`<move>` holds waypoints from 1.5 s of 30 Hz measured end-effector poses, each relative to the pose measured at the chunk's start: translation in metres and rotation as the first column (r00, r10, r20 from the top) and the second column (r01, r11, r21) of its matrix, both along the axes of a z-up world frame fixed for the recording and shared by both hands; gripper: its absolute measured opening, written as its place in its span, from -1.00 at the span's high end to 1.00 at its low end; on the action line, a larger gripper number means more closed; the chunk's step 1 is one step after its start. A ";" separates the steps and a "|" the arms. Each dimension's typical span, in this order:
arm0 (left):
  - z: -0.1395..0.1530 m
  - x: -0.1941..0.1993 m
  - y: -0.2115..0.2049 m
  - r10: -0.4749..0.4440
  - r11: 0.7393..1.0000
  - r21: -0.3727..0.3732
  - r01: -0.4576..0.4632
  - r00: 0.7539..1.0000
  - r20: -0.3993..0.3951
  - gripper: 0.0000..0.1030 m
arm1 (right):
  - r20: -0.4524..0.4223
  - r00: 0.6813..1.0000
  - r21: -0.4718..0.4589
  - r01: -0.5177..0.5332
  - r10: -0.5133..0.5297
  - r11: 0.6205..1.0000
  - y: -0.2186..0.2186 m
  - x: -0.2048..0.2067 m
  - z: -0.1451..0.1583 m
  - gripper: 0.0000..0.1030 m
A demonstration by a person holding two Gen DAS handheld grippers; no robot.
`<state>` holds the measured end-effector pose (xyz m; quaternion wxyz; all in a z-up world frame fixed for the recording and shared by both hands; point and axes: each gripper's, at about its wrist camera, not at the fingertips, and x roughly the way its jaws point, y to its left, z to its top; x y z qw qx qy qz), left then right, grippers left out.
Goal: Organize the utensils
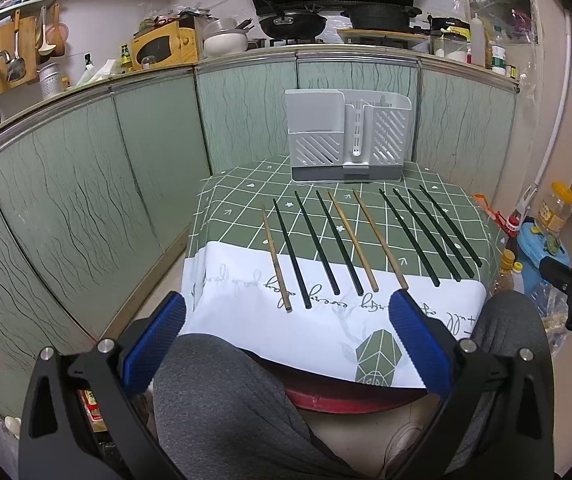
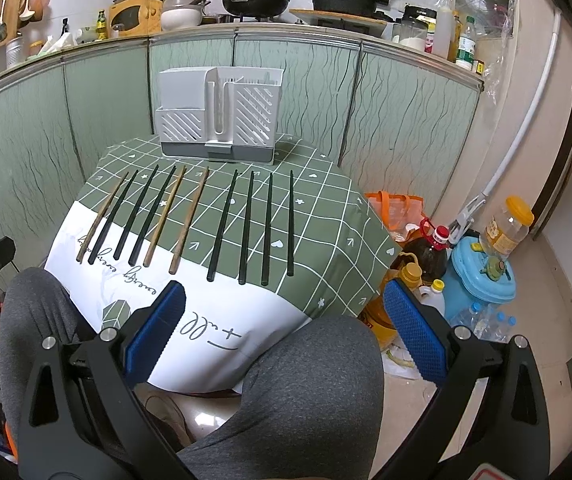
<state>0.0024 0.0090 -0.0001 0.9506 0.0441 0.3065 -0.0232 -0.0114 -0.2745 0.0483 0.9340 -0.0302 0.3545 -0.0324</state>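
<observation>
Hovering above the knees, the left gripper (image 1: 288, 306) and right gripper (image 2: 283, 296) gaped wide, holding nothing. Beyond, at twelve o'clock, ten chopsticks (image 1: 366, 240) lay side by side on the tablecloth (image 1: 245, 192); farthest stood the utensil holder (image 1: 350, 136).

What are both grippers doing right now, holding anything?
Left gripper: open, holding nothing, short of the chopsticks.
Right gripper: open, holding nothing.
</observation>
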 end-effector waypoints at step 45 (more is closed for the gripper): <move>0.001 -0.004 0.002 -0.005 1.000 0.008 0.005 1.000 0.017 -0.93 | 0.012 1.000 0.006 -0.007 0.007 1.000 0.000 -0.003 0.004 -0.84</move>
